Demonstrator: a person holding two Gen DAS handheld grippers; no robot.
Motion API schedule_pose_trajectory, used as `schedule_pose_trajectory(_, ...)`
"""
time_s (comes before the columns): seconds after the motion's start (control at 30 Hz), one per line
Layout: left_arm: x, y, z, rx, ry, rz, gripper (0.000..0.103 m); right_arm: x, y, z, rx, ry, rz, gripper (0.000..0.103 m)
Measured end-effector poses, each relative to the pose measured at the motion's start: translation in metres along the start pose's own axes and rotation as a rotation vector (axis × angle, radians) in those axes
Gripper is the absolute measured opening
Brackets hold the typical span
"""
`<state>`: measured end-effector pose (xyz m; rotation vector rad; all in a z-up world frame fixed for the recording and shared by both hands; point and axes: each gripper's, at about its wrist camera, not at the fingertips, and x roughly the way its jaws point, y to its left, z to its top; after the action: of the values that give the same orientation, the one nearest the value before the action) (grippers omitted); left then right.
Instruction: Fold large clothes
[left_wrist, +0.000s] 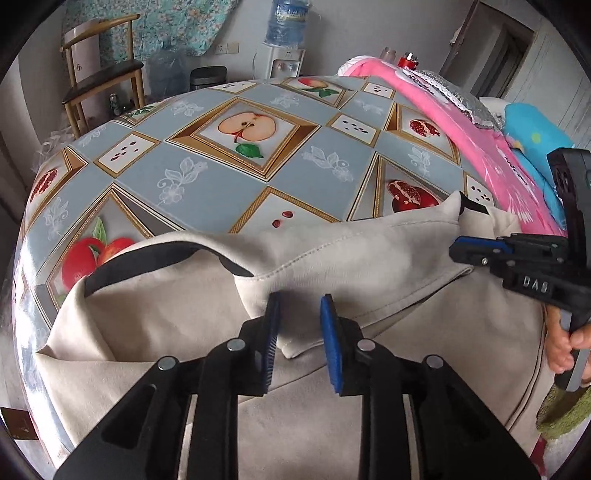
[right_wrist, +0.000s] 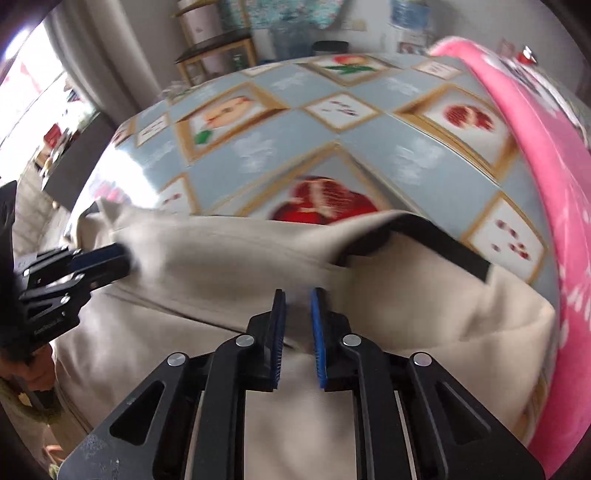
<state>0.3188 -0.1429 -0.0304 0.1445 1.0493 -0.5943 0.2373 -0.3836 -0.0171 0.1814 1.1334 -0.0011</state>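
A large beige garment with black trim (left_wrist: 177, 310) lies on the near part of the table; it also shows in the right wrist view (right_wrist: 229, 251), blurred. My left gripper (left_wrist: 299, 301) has its jaws slightly apart with a fold of the beige cloth between the blue pads (left_wrist: 328, 332). My right gripper (right_wrist: 297, 295) has its jaws narrowly apart over the cloth. In the left wrist view the right gripper (left_wrist: 458, 251) sits at the garment's right edge. In the right wrist view the left gripper (right_wrist: 122, 254) touches the cloth at the left.
The table carries a fruit-patterned oilcloth (left_wrist: 221, 173). A pink cloth (left_wrist: 480, 147) and a blue cloth (left_wrist: 535, 144) lie along its right side. A wooden chair (left_wrist: 99, 74), a bin (left_wrist: 208, 77) and a water dispenser (left_wrist: 286, 37) stand behind the table.
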Motion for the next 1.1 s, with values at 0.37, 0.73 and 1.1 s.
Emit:
schedule_pose_trajectory(0.37,0.0,0.001,-0.002,-0.001,-0.02,0.006,0.023,-0.039,0.062,0.017,-0.114,-0.156,0.09,0.028)
schedule_pose_trajectory(0.73,0.0,0.002,-0.003,-0.005,-0.025,-0.002,0.023,-0.009,0.081,0.01,-0.127,-0.102,0.102,0.028)
schedule_pose_trajectory(1.1,0.0,0.003,-0.003,-0.014,-0.028,-0.009,0.023,-0.002,0.083,0.005,-0.154,-0.081,0.052,0.029)
